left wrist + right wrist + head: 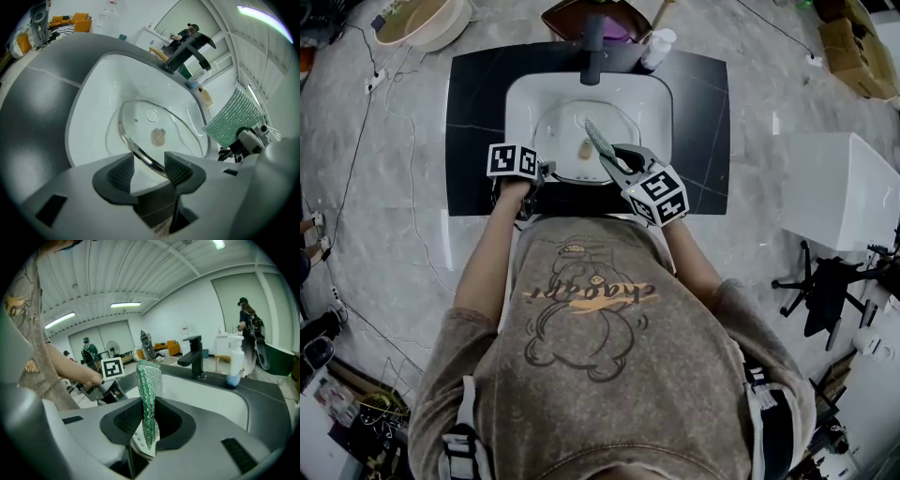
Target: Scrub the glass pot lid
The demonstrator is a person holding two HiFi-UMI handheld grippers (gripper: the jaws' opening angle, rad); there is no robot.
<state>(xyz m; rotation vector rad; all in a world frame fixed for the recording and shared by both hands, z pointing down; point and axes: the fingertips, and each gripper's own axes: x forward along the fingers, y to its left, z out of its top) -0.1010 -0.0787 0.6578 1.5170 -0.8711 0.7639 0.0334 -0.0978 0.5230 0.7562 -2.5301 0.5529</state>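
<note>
**Glass pot lid [581, 139] lying in the white sink [521, 101] of the dark bench [473, 122].**
Your left hand-held gripper [149, 169] has its jaws apart astride the lid's near rim. Your right hand-held gripper [147, 420] is clamped on a green scouring pad [149, 380], held over the lid.

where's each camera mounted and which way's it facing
Head view: head-mounted, steeply down on the sink; shirt, arms, left tongs, right tongs show.
Left gripper view: on the left tongs, down at the glass lid; jaws straddle its rim.
Right gripper view: on the right tongs, across toward the faucet; jaws clamp the scourer, arm shows.
All three show the scourer.
</note>
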